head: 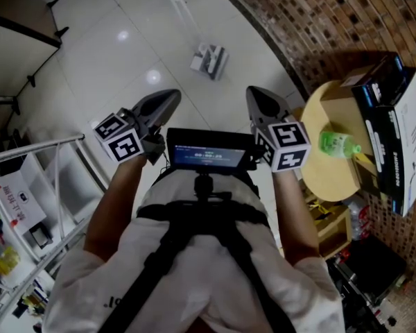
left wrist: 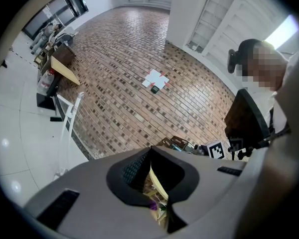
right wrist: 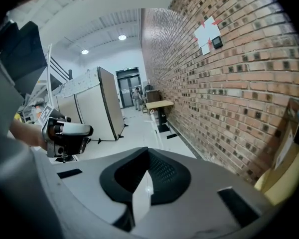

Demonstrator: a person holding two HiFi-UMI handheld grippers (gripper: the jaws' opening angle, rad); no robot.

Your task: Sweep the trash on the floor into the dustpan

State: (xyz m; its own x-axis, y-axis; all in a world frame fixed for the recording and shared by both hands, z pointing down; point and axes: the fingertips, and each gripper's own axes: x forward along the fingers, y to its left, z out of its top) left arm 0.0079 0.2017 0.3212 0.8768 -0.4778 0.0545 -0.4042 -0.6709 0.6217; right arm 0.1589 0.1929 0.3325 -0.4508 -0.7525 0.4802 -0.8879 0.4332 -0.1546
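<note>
Grip state: the left gripper [head: 170,97] and right gripper [head: 254,93] both have their jaws together on nothing, and both are held out at chest height, side by side, above the screen [head: 208,151] mounted on the person's front. No broom and no dustpan is in either gripper, and none can be identified in any view.

Ahead on the white floor [head: 118,54] lies one small pale object [head: 209,60], well apart from both grippers (trash, or the dustpan itself: the views do not settle which).

Probable faults from here:

1. Approach with jaws together. A handle cannot enter closed jaws, so the tips would push a tool over instead of taking it.
2. Contact on the right. The table [head: 333,175] stands just beside the right gripper, with a green bottle [head: 337,143] near its rim. A wide swing of that arm could tip the bottle.
3. Contact on the left. The rack [head: 52,148] stands near the left elbow.
4. Blind spot. The screen and torso hide the floor at the feet, so anything lying there could be stepped on or scattered.
</note>
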